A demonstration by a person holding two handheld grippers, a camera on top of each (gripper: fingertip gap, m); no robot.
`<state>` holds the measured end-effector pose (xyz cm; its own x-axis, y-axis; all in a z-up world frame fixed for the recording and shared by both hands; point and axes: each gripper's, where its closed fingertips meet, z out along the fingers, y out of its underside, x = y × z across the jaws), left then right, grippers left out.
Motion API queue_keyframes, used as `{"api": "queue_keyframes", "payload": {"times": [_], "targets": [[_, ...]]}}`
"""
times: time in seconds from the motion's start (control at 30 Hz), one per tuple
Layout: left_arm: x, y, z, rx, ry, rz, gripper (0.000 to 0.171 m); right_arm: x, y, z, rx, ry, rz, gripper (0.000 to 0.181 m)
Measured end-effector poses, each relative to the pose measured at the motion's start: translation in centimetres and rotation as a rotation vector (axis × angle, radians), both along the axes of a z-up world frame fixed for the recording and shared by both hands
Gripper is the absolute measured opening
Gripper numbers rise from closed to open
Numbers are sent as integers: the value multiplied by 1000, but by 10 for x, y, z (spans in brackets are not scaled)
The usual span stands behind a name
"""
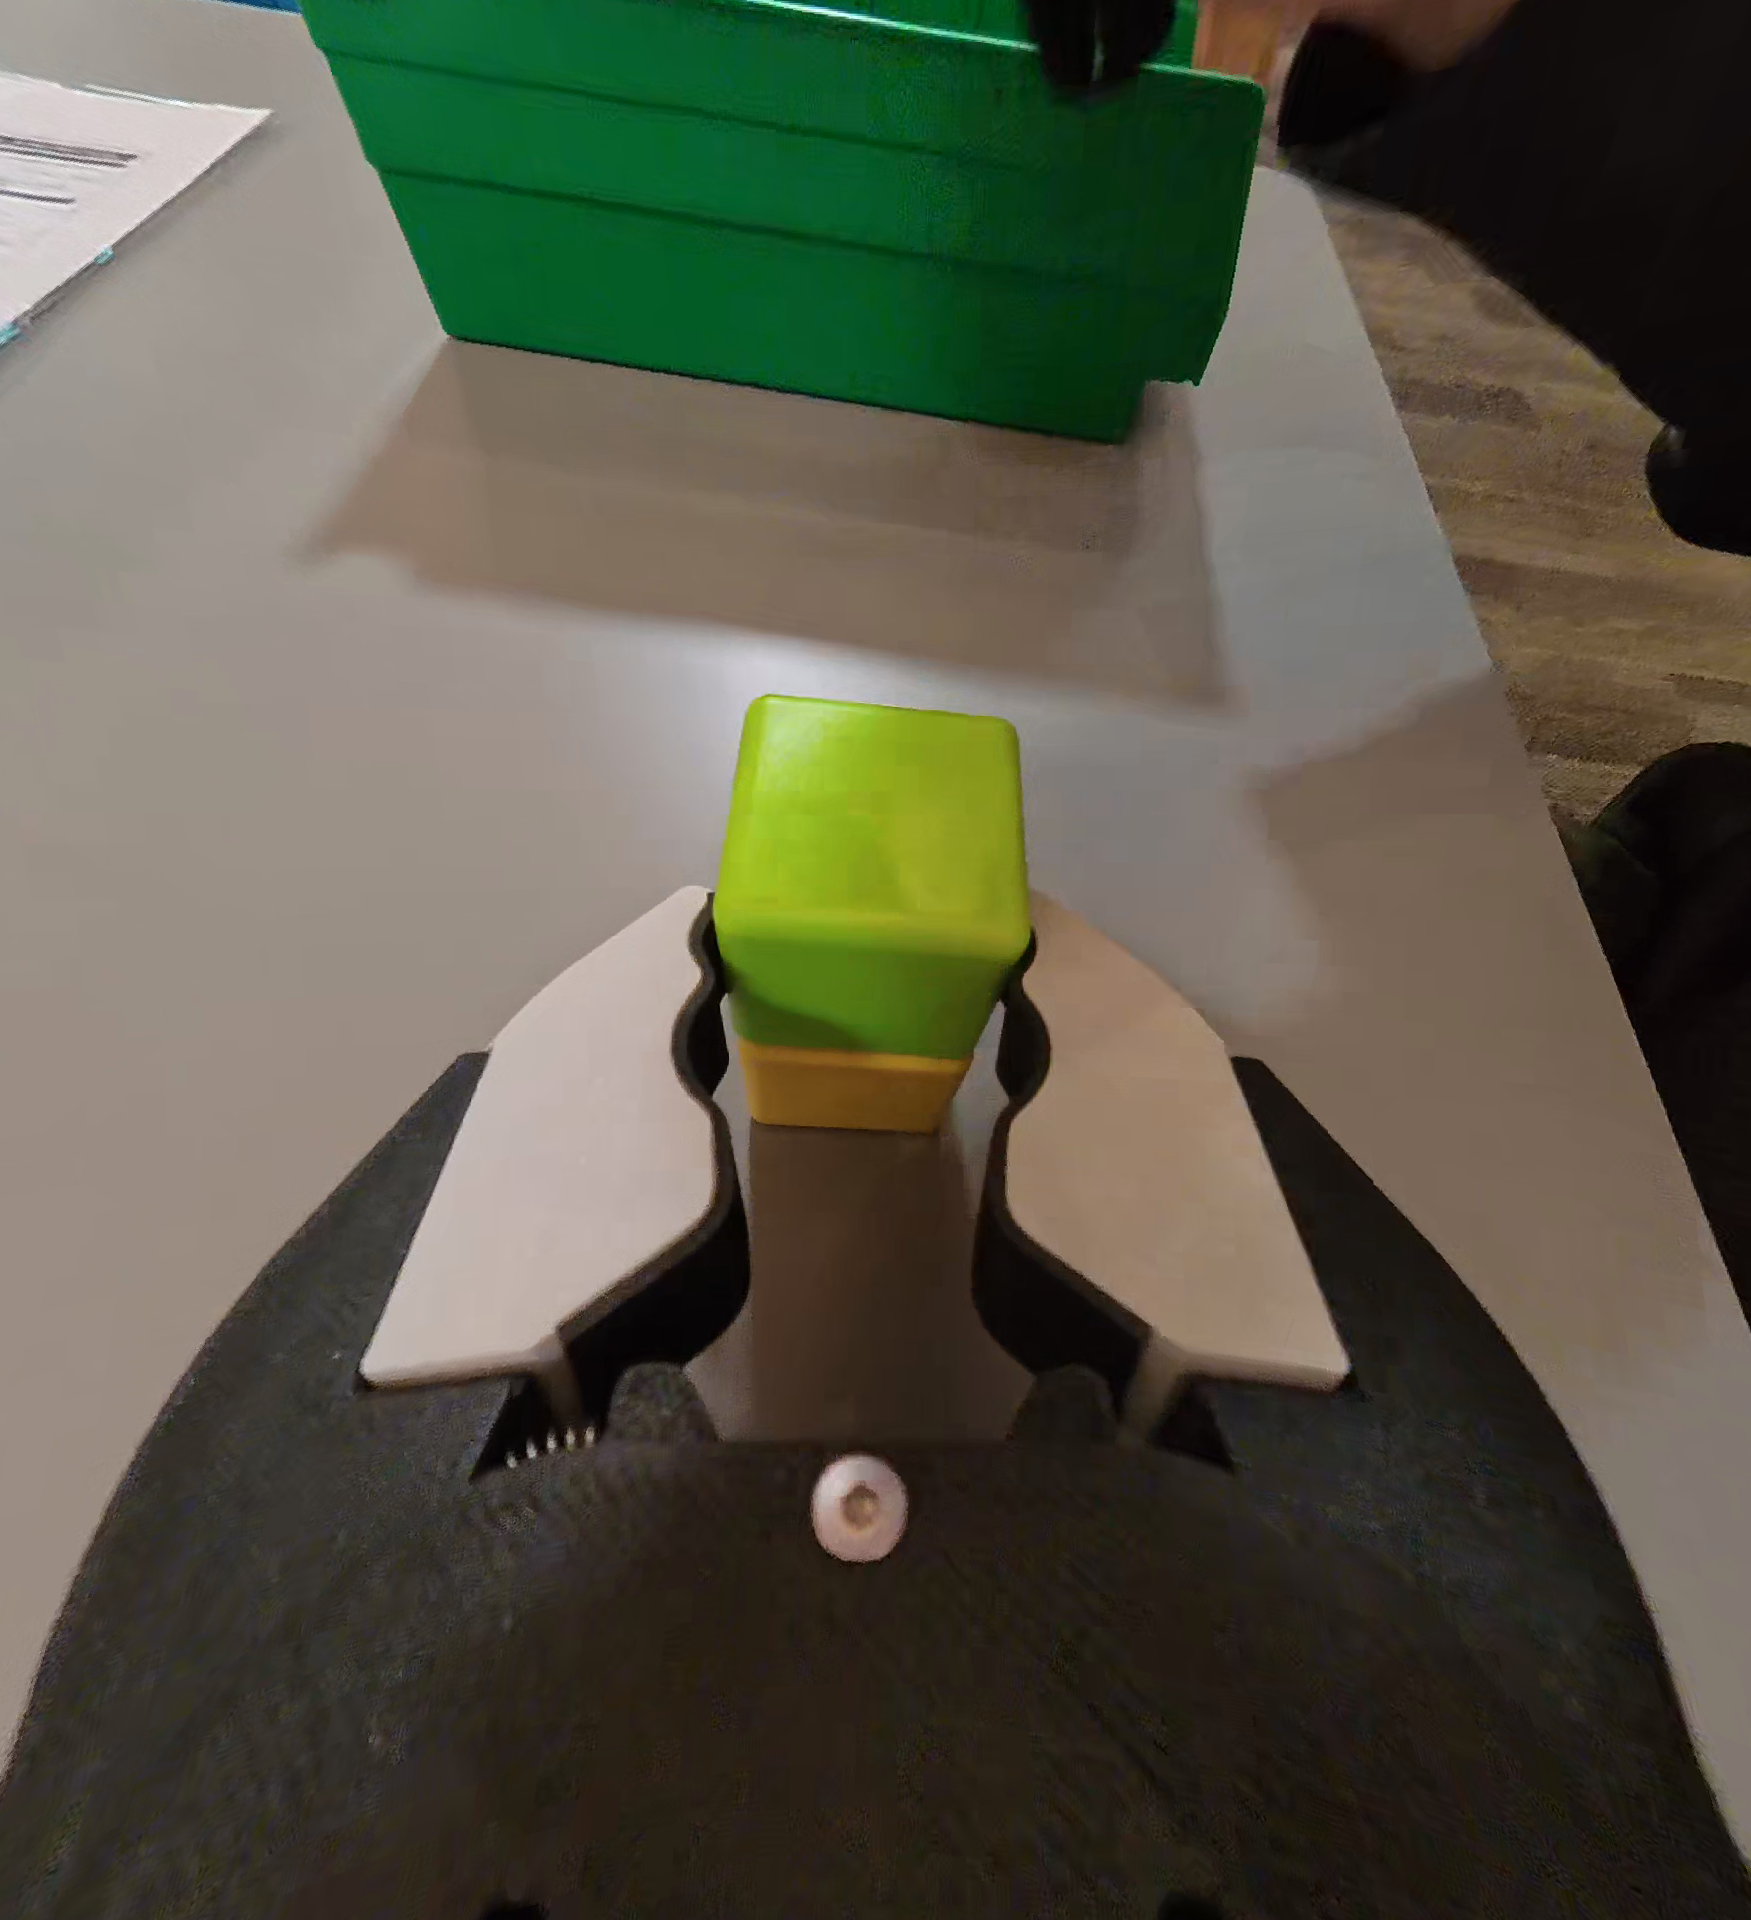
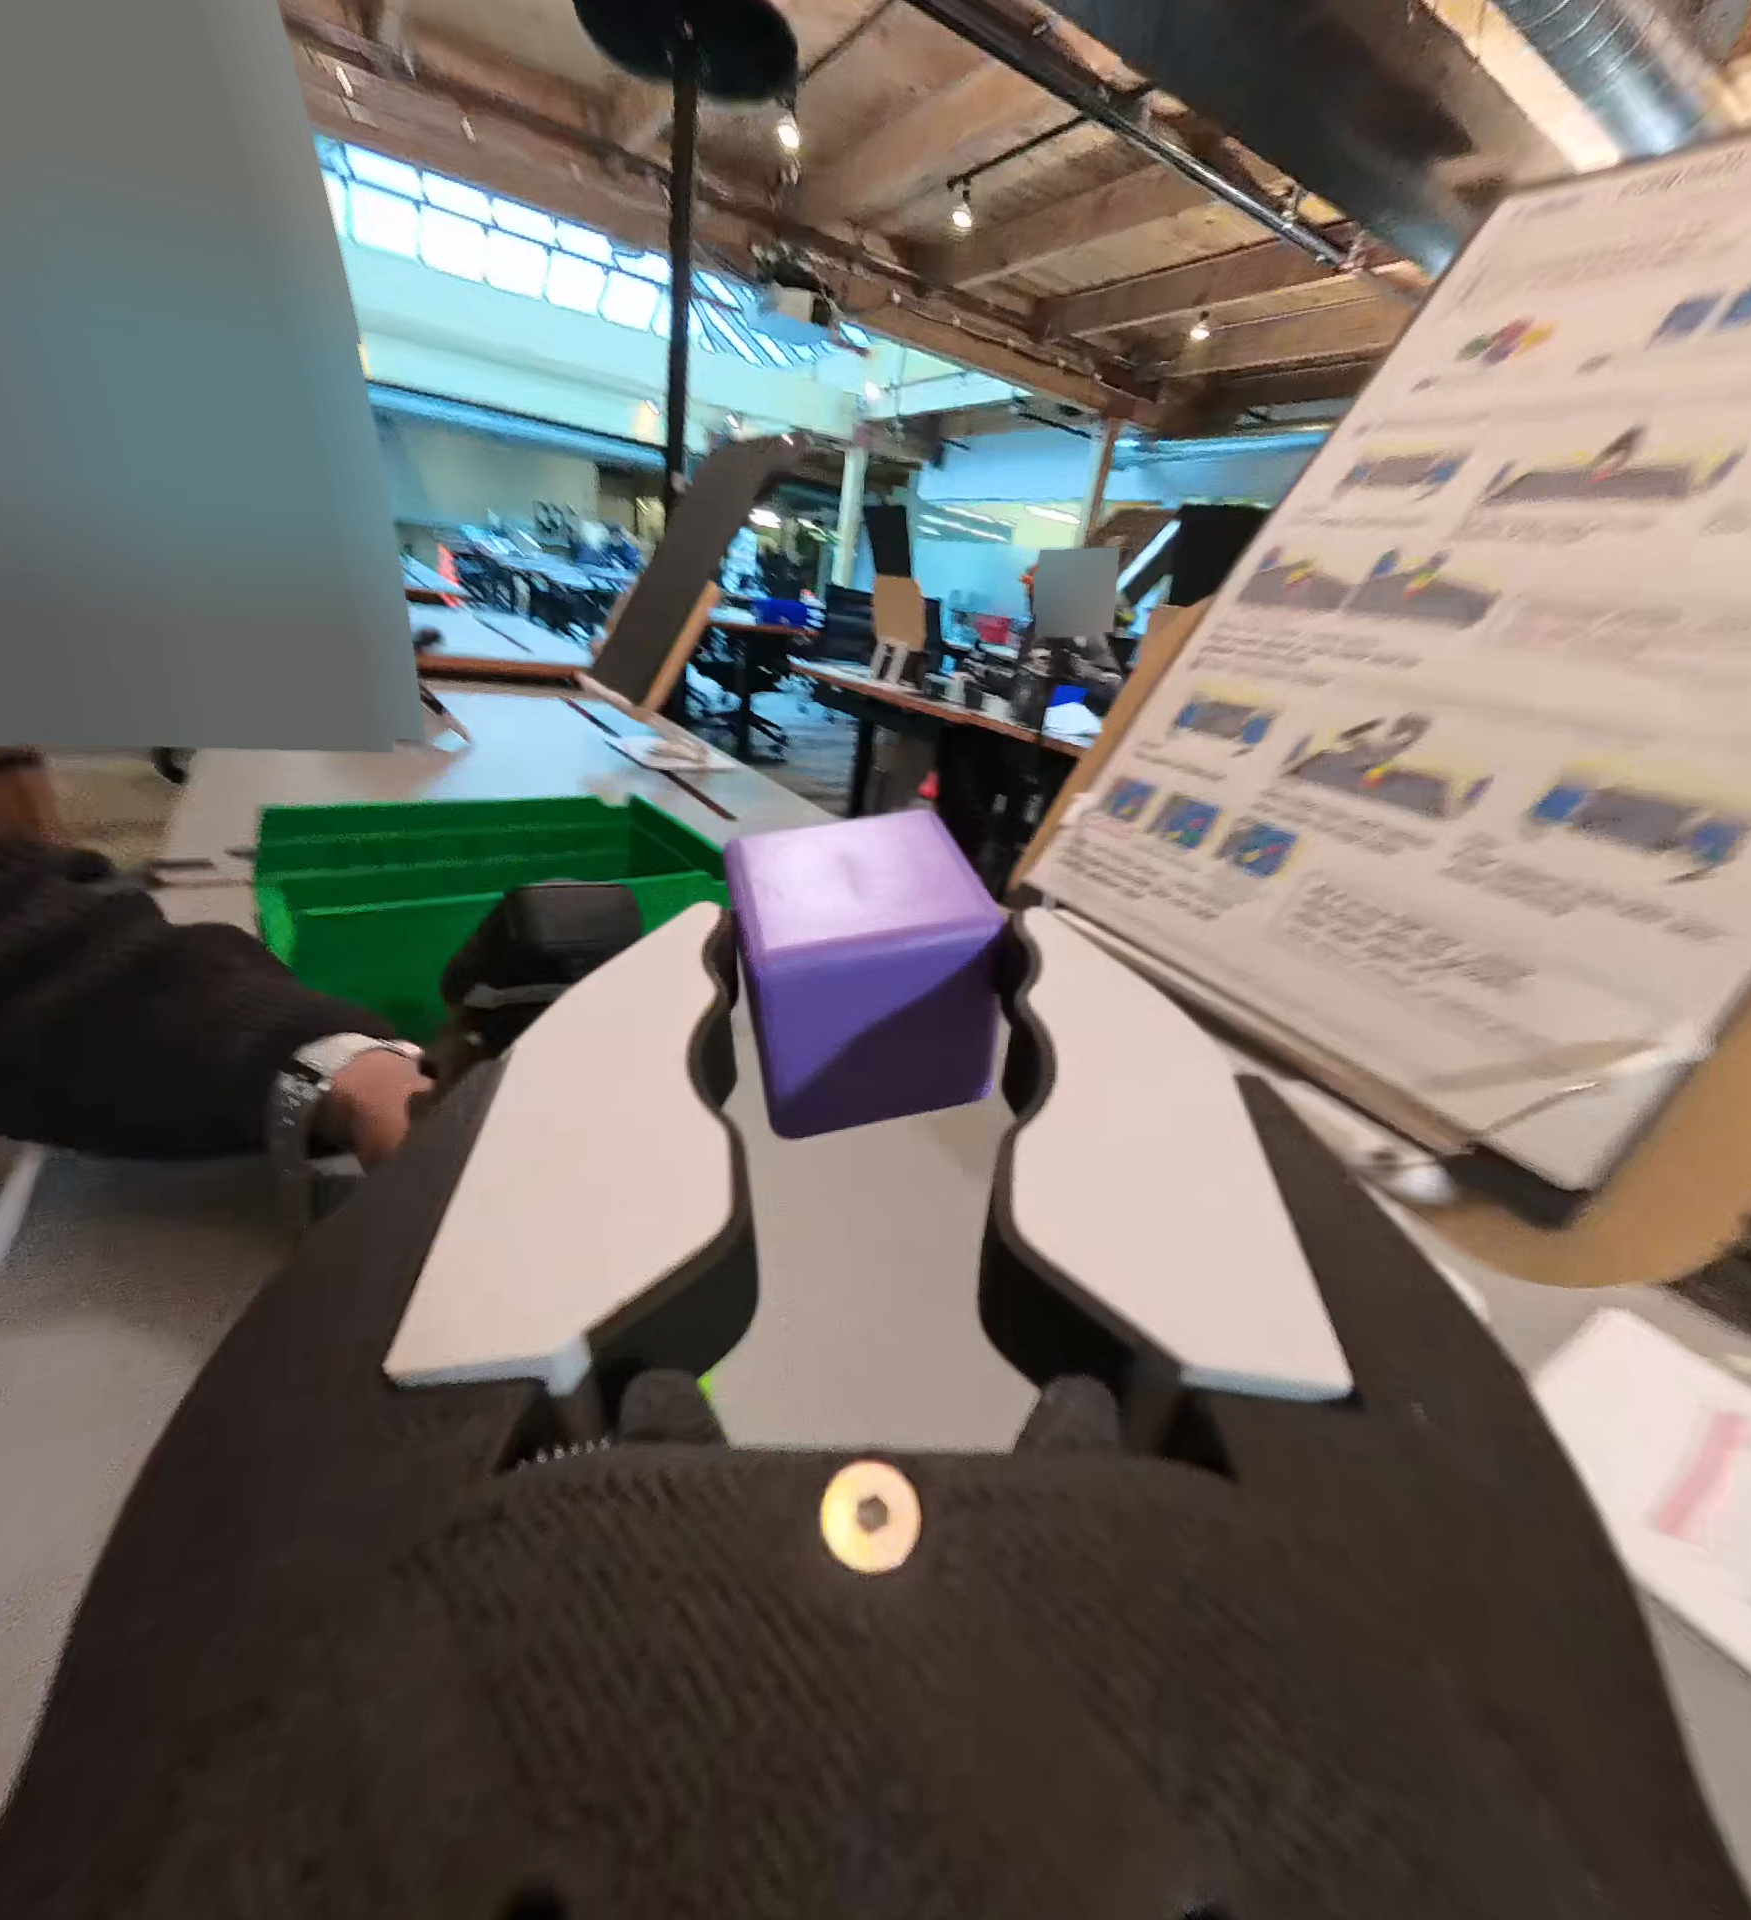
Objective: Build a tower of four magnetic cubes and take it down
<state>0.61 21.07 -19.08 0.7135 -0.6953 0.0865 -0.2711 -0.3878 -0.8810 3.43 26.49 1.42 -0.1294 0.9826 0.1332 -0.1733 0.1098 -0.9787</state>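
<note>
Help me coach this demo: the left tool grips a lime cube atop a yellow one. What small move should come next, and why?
Probably ease the left gripper open. Its jaws pinch the lime green cube, which appears already seated squarely on the yellow cube on the grey table. Letting go gently should leave the stack standing. The right gripper holds a purple cube aloft.

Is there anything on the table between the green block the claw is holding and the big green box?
Nothing visible. The left gripper holds the lime green block, which sits on a yellow block. Ahead, only bare grey table lies before the green bin.
</note>
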Motion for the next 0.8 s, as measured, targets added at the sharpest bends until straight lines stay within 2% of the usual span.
{"api": "queue_keyframes", "payload": {"times": [0.07,0.17,0.27,0.4,0.47,0.57,0.7,0.8], "targets": [[0,0,0,-8,-10,-4,50,17,16,17,78,-40,-73,50],[0,0,0,-6,-8,-5,50,41,46,22,136,-165,-180,50],[0,0,0,-13,-13,-8,50,64,78,15,144,-293,-300,50],[0,0,-1,-24,-17,-7,51,101,134,-10,133,-514,-525,50],[0,0,-1,-24,-14,-5,51,126,167,-30,120,-649,-664,50],[0,0,-2,-33,-15,-2,51,171,217,-80,93,-939,-840,50],[0,0,-3,-36,-8,7,50,199,252,-150,-44,-1243,-784,50],[0,0,-4,-40,-9,5,50,212,263,-183,-64,-1426,-725,50]]}}
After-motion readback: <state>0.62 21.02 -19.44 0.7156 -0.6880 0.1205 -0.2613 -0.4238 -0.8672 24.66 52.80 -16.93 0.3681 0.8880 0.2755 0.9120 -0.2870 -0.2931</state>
